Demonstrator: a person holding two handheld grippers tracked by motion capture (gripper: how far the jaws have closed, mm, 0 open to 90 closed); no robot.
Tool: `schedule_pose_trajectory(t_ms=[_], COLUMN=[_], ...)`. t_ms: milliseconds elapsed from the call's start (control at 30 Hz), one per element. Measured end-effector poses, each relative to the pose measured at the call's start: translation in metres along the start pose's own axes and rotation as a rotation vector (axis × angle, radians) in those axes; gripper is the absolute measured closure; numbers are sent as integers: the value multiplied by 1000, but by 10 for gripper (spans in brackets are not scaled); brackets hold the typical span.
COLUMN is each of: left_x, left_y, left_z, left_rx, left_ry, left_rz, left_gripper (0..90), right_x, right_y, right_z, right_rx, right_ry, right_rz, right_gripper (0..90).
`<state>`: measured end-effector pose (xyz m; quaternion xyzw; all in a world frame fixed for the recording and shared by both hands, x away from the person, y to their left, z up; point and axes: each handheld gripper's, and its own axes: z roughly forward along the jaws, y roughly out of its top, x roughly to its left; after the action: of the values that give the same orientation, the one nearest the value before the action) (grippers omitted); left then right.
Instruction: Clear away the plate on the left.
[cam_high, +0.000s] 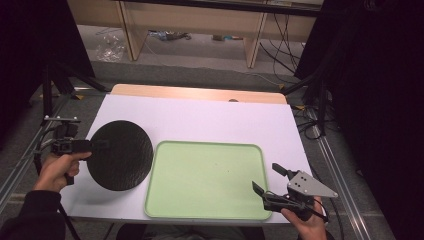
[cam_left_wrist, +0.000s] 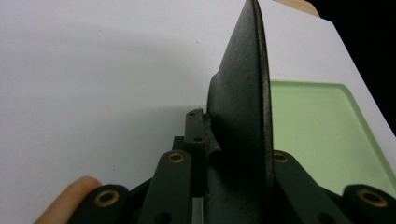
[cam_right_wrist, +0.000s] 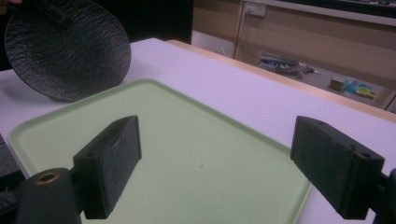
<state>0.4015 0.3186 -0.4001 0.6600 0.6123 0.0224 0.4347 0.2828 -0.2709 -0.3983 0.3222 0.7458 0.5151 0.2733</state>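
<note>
A black plate (cam_high: 121, 155) is held by its rim in the left gripper (cam_high: 95, 145), whose fingers (cam_left_wrist: 195, 133) are clamped on the plate's edge; in the left gripper view one finger is seen pressed against the underside, the other hidden behind the rim. The plate is carried tilted above the white surface (cam_high: 200, 120), just left of the green tray (cam_high: 205, 212), with its right edge overhanging the tray's left rim in the high view. The right gripper (cam_high: 274, 179) is held at the tray's near right corner, its fingers (cam_right_wrist: 108, 165) set well apart with nothing between them.

The grip is judged the main risk: only a narrow strip of rim is pinched, so the wide plate could pivot or slip out if it is swung quickly or the clamp eases. If the plate is lowered while still tilted, its low edge could strike the tray's raised rim and be knocked askew, or be left resting half on the rim and half on the surface. The open right gripper stands close to the tray and could be bumped if the plate is carried far across.
</note>
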Motion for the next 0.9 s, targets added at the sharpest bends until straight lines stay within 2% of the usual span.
schedule_pose_trajectory(t_ms=[67, 100, 133, 167, 200, 233, 267, 300, 333, 400, 467, 533, 600, 767, 833, 900], left_x=[4, 4, 7, 7, 8, 9, 9, 9, 8, 7, 4, 3, -3, -11, -13, -17], left_y=[0, 0, 0, 0, 0, 1, 1, 1, 2, 2, 2, 3, 6, 7, 7, 7], left_z=[-3, -3, -6, -6, -9, -10, -11, -11, -12, -12, -12, -12, -13, -10, -9, -7], left_rx=[-13, -13, -25, -25, -39, -41, -47, -53, -55, -58, -59, -53, -63, -67, -68, -61], left_ry=[-4, -4, -5, -5, -4, -12, -15, -18, -27, -32, -66, -69, -71, -109, -113, -118], left_rz=[-15, -15, -26, -26, -42, -46, -51, -53, -48, -53, -51, -39, -18, -25, -24, -13], left_gripper=[787, 786, 786, 786, 786, 785, 785, 785, 785, 785, 786, 786, 784, 784, 784, 785], right_x=[1, 0, 2, 2, 1, 2, 1, 1, 2, 0, 1, 2, 1, 1, 1, 1], right_y=[0, 0, 0, 0, 0, 0, 0, 0, 0, 0, 0, 0, 0, 0, 0, 0], right_z=[0, 1, 1, 1, 2, 1, 2, 2, 1, 2, 2, 1, 2, 2, 2, 2], right_rx=[3, 5, 19, 6, 1, 16, 7, 3, 12, 6, 2, 8, 9, 14, 8, 17], right_ry=[0, 2, 11, 6, 5, 12, 4, 2, 7, 2, 2, 9, 1, 1, 0, 4], right_rz=[11, -2, 17, 9, -3, 18, -3, 2, 16, -2, 1, 14, -2, 6, -3, 9], right_gripper=[170, 170, 170, 170, 170, 170, 170, 170, 170, 170, 170, 170, 170, 170, 170, 170])
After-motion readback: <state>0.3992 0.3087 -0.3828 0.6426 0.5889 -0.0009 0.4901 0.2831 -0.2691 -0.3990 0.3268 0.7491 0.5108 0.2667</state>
